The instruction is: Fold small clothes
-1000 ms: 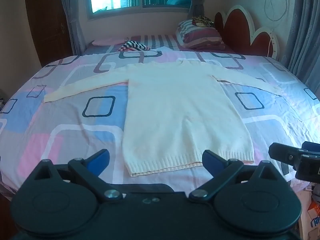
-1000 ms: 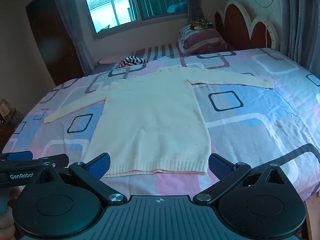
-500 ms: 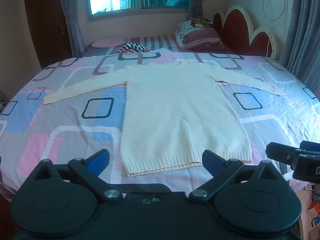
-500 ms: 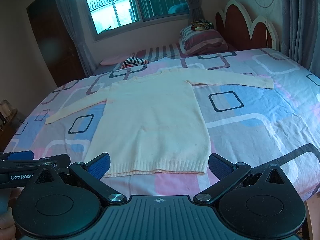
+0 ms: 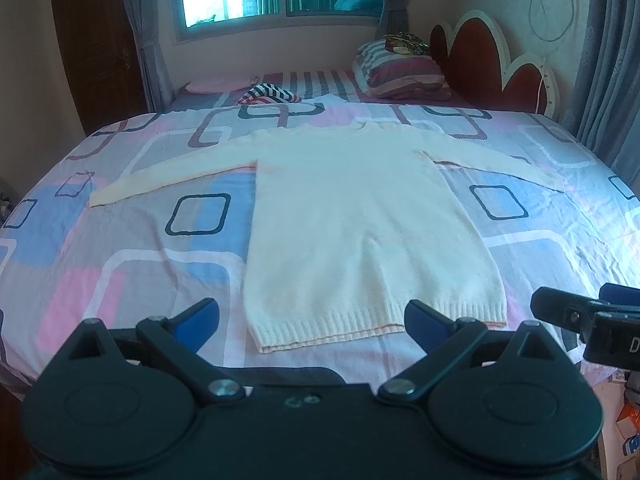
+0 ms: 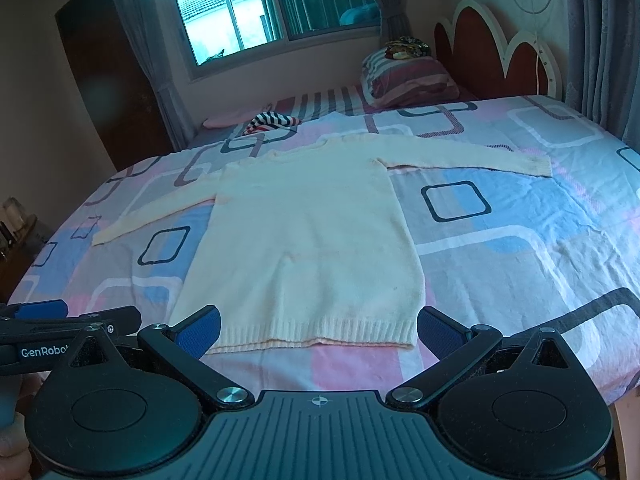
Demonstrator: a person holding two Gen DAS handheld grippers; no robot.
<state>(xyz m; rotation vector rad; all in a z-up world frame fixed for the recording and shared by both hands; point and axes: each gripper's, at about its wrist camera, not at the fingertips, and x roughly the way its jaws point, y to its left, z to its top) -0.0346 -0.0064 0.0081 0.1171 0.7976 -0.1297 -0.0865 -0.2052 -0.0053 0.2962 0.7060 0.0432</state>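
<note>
Cream knit sweater [image 5: 360, 216] lies flat on the bed [image 5: 120, 248] in front of you, its long axis running straight away from you: hem nearest, neck toward the far pillows [image 5: 400, 72], sleeves spread out left and right. Your left claw [image 5: 312, 320] and right claw [image 6: 318, 328] both hover released, short of the hem, grasping nothing.

- "GenRobo", in white letters cut off behind the right gripper's frame, stands on the left gripper [image 6: 68, 334] at nine o'clock of the right wrist view.
- A lone white "D" stands on the right gripper [image 5: 600, 320] at four o'clock of the left wrist view.
</note>
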